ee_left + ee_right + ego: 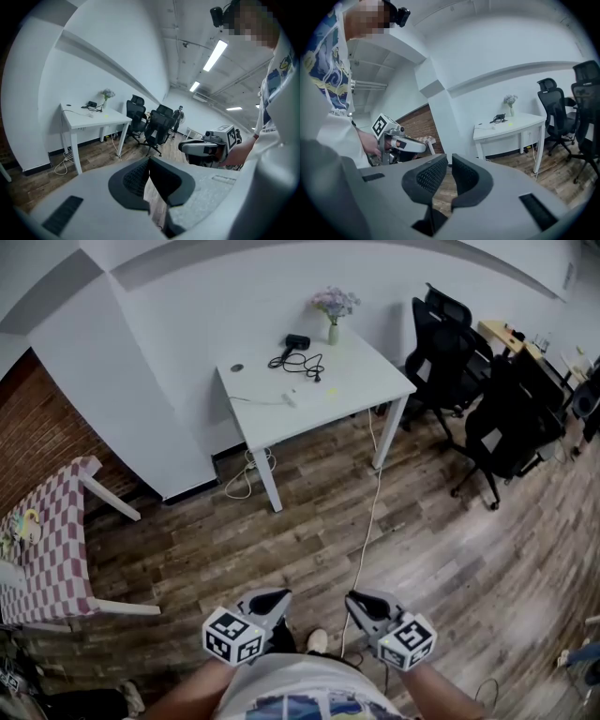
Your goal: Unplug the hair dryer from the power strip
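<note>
The black hair dryer (296, 340) lies at the back of a white table (352, 381) across the room, its black cord coiled beside it. A white power strip (302, 397) rests near the table's front edge. Both grippers are far from the table, held close to the person's body at the bottom of the head view. My left gripper (278, 597) is shut with nothing in it, and my right gripper (355, 599) is likewise shut and empty. The left gripper view shows its jaws (149, 162) closed; the right gripper view shows the same for the right gripper (450, 162).
A vase of flowers (334, 309) stands on the table's far edge. A white cable (370, 507) runs from the table across the wood floor. Black office chairs (448, 343) stand to the right, a checkered table (47, 549) to the left. A person (178, 115) stands far off.
</note>
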The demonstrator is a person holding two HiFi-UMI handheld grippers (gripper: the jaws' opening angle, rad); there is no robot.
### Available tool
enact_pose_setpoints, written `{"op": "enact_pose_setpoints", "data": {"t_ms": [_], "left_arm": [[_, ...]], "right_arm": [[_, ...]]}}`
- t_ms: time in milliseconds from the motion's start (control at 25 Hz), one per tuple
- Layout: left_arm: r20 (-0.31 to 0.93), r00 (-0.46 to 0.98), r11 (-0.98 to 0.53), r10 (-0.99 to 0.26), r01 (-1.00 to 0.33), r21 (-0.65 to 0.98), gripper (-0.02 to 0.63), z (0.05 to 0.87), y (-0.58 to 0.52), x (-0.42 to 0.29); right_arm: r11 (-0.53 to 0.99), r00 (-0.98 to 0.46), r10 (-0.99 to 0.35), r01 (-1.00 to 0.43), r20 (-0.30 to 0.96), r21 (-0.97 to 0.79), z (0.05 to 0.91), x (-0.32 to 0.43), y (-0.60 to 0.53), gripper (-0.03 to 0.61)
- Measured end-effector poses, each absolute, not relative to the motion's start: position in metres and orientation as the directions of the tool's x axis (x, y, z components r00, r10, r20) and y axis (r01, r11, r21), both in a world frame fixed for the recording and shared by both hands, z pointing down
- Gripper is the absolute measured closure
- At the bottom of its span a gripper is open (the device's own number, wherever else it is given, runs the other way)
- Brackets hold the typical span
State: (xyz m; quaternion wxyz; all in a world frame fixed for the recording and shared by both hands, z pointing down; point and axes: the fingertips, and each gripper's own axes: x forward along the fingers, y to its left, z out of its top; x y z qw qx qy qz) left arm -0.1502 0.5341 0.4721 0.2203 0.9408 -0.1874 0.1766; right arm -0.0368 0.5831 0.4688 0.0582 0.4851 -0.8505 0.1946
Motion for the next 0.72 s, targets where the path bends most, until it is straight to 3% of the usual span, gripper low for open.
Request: {"op": "enact_pose_setpoints", "data": {"t_ms": [80,720], "left_arm": [[0.417,0.868,-0.838,-0.268,-0.424,0.344,0.611,0.473,0.524,-0.14],[0.37,0.912,-0.881,-0.178,-0.315,0.352,0.609,0.468,0.354,-0.068]], "right_arm": [[0.445,-0.515,-0.808,-0.852,0.286,-0.275,0.471,-0.029,0.574,0.541],[0.347,-0.4,-0.851,-0.915,0.34,-0.207,0.462,0.033,0.417,0.529]]}}
